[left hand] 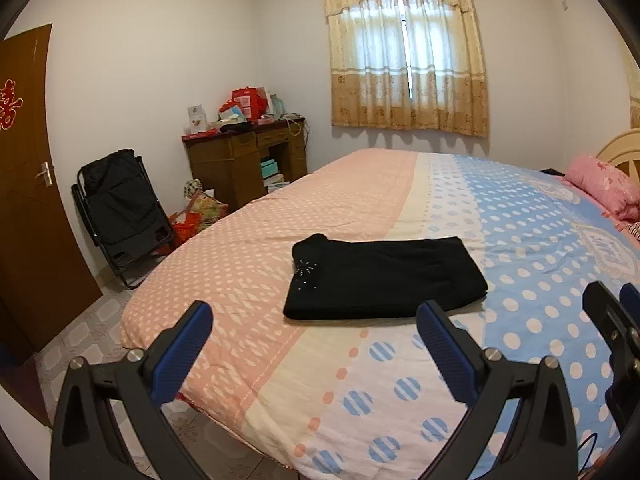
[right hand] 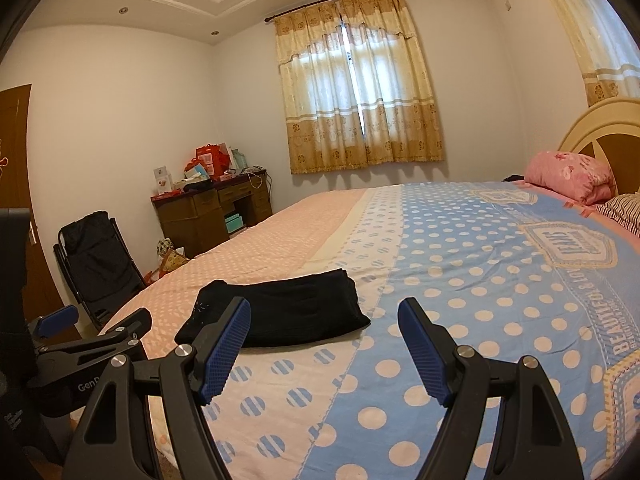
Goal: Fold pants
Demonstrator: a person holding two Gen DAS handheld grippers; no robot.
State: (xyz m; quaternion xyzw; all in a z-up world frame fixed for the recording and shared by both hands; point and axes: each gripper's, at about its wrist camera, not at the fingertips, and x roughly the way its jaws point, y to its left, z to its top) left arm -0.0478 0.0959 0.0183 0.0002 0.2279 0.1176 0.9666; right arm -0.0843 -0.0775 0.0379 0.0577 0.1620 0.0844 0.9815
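One folded pair of black pants [left hand: 384,276] lies on one bed [left hand: 360,380]. Two tongs, left [left hand: 314,334] and right [right hand: 324,332]. One pink pillow [right hand: 570,176], one folding chair [left hand: 120,208], one curtained window [left hand: 406,60], one door [left hand: 24,184].

The clutter of red boxes and cards on the brown wooden desk [left hand: 244,152] is too small to identify. The cream arched headboard [right hand: 600,124] and the pink floral pillow [left hand: 604,186] run off the right edge, and the brown door [left hand: 28,184] off the left.

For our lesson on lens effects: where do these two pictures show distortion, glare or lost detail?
Left wrist view: bed edge bows, corners go dark, window glares through curtains. Right wrist view: same curved lines; black pants lose fold detail.
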